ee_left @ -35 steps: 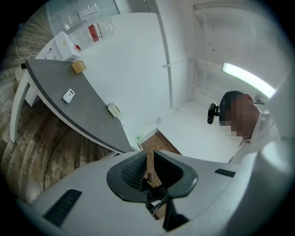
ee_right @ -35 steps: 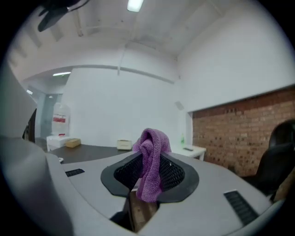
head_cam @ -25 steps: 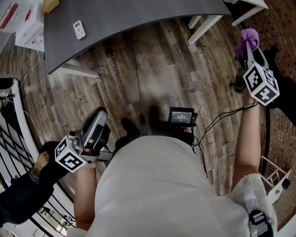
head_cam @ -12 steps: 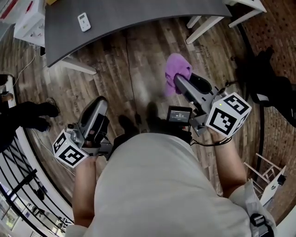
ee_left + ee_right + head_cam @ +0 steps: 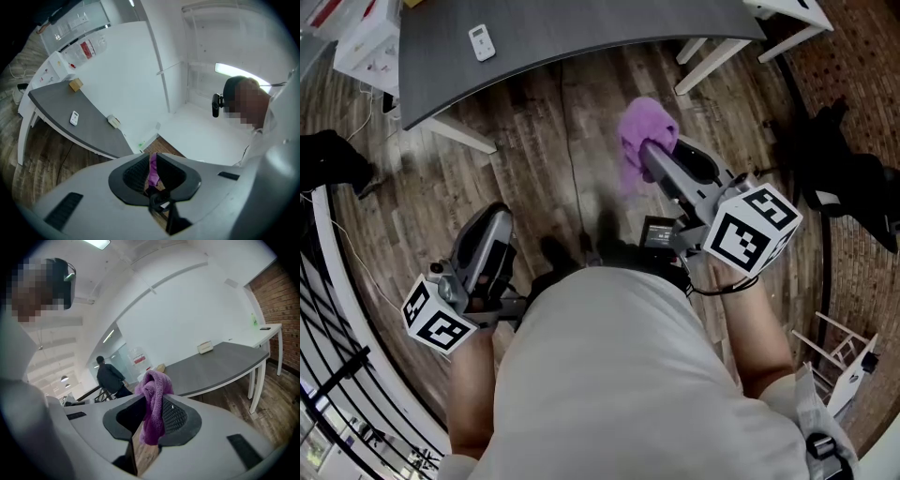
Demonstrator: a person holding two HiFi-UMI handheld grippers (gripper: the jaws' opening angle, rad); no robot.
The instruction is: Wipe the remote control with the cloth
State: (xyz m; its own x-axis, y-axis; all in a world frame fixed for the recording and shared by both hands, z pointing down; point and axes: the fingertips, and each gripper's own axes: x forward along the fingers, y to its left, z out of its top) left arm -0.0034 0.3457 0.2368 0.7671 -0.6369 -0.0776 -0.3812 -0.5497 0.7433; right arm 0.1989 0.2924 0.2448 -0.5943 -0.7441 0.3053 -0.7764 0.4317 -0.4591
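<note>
The small white remote control (image 5: pixel 481 42) (image 5: pixel 73 118) lies on the grey curved table (image 5: pixel 581 28), far from both grippers. My right gripper (image 5: pixel 652 150) (image 5: pixel 152 416) is held in the air over the wooden floor, shut on a purple cloth (image 5: pixel 645 139) (image 5: pixel 153 397) that bunches above the pads and hangs down between them. At the lower left my left gripper (image 5: pixel 492 225) (image 5: pixel 153 174) points towards the table with its jaws almost together and nothing in them. Through their thin slit a strip of the purple cloth shows.
A tan box (image 5: pixel 75 84) and a small pale object (image 5: pixel 113 121) also sit on the table. White table legs (image 5: pixel 712 58) stand on the floor. A black railing (image 5: pixel 337 309) runs along the left. A dark-clothed person (image 5: pixel 110 376) stands beyond. A black heap (image 5: pixel 848 178) lies at right.
My right gripper swung the purple cloth from the far right to the middle, in front of my body. The left gripper drifted slightly. The dark-clothed person at the left moved away.
</note>
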